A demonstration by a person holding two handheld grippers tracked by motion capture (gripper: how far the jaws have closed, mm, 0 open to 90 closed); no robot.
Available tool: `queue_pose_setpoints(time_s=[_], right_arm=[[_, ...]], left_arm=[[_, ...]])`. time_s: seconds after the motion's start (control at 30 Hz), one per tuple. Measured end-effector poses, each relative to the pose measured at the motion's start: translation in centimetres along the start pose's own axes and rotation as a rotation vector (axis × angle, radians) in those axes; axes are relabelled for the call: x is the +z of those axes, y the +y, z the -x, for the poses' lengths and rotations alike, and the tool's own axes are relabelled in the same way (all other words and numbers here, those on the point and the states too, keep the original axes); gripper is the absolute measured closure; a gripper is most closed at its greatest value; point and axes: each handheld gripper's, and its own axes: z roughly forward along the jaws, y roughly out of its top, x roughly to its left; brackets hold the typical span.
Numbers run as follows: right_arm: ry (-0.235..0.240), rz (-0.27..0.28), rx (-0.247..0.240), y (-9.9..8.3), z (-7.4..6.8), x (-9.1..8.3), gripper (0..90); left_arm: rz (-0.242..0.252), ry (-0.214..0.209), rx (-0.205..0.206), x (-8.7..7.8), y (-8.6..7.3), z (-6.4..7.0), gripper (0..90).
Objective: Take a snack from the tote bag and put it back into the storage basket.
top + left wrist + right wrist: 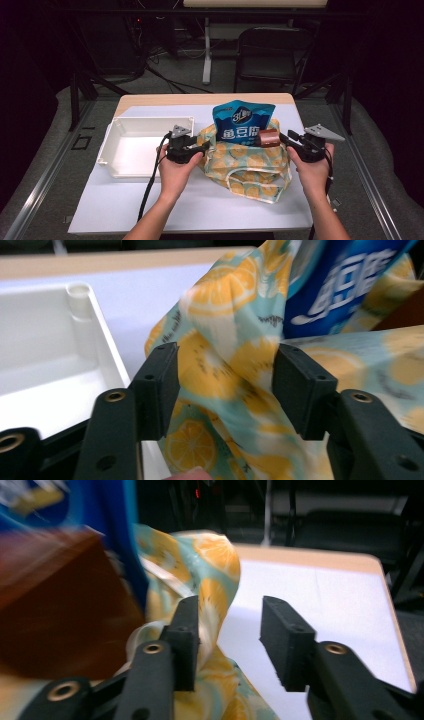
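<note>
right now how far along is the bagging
Done: the blue snack pouch and a brown packet already stand in the fruit-print bag. In hand: the left gripper straddles the bag's cloth, jaws open; the right gripper sits open at its other edge. Left: the white tray looks empty, so possibly closing the bag.

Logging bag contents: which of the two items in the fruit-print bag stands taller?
The blue snack pouch. It rises well above the bag, while the brown packet beside it barely clears the rim.
</note>
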Motion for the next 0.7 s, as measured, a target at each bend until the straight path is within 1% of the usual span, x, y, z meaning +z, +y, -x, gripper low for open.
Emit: queue_pose_setpoints(time_s=[0.07, 0.1, 0.17, 0.2, 0.27, 0.33, 0.37, 0.43, 0.47, 0.5, 0.53, 0.57, 0.6, 0.63, 0.67, 0.7], right_arm=[[0.025, 0.025, -0.006, -0.2, -0.5, -1.4, 54.0], [0.034, 0.038, -0.011, -0.4, -0.8, -2.1, 53.2], [0.052, 0.058, -0.017, -0.9, -1.3, -3.5, 50.3], [0.062, 0.072, -0.015, -1.2, -1.6, -4.1, 49.3], [0.081, 0.096, 0.003, -1.9, -2.0, -5.1, 45.5], [0.103, 0.117, 0.026, -2.7, -2.3, -5.8, 44.3], [0.113, 0.105, 0.024, -2.9, -2.5, -5.8, 42.5], [0.123, 0.055, -0.008, -3.3, -2.8, -5.7, 41.1], [0.129, 0.048, 0.0, -3.7, -2.9, -5.6, 41.5], [0.148, 0.036, 0.017, -4.1, -2.9, -5.2, 42.1], [0.158, 0.009, 0.016, -4.5, -2.9, -4.9, 44.7], [0.158, -0.009, 0.006, -4.8, -3.0, -4.5, 49.7], [0.16, -0.03, -0.008, -5.1, -3.1, -4.2, 56.9], [0.161, -0.047, -0.014, -5.4, -3.2, -3.9, 65.0], [0.165, -0.06, -0.014, -5.6, -3.2, -3.8, 73.1], [0.167, -0.065, -0.009, -5.8, -3.3, -3.7, 79.4]], left_arm=[[0.017, 0.006, 0.021, -0.9, -0.2, 0.3, 42.3], [0.023, 0.005, 0.021, -1.3, -0.4, 0.4, 41.9], [0.032, -0.008, 0.014, -1.8, -0.9, 0.5, 41.2], [0.031, -0.017, 0.019, -1.9, -1.3, 0.6, 40.8], [0.031, -0.033, 0.007, -1.7, -2.2, 0.8, 40.5], [0.011, -0.05, 0.001, -1.3, -3.0, 0.9, 39.2], [0.006, -0.059, -0.006, -1.1, -3.4, 0.9, 38.3], [0.007, -0.083, -0.031, -0.7, -3.9, 1.1, 37.6], [0.005, -0.087, -0.034, -0.6, -4.1, 1.2, 37.4], [-0.001, -0.093, -0.036, -0.4, -4.2, 1.3, 37.2], [-0.001, -0.094, -0.037, -0.1, -4.3, 1.4, 37.2], [-0.002, -0.097, -0.037, 0.1, -4.4, 1.4, 37.8], [-0.002, -0.102, -0.042, 0.2, -4.4, 1.5, 40.5], [-0.004, -0.101, -0.043, 0.3, -4.4, 1.5, 44.9], [-0.005, -0.104, -0.047, 0.5, -4.4, 1.5, 52.6], [-0.012, -0.108, -0.043, 0.6, -4.5, 1.5, 62.4]])
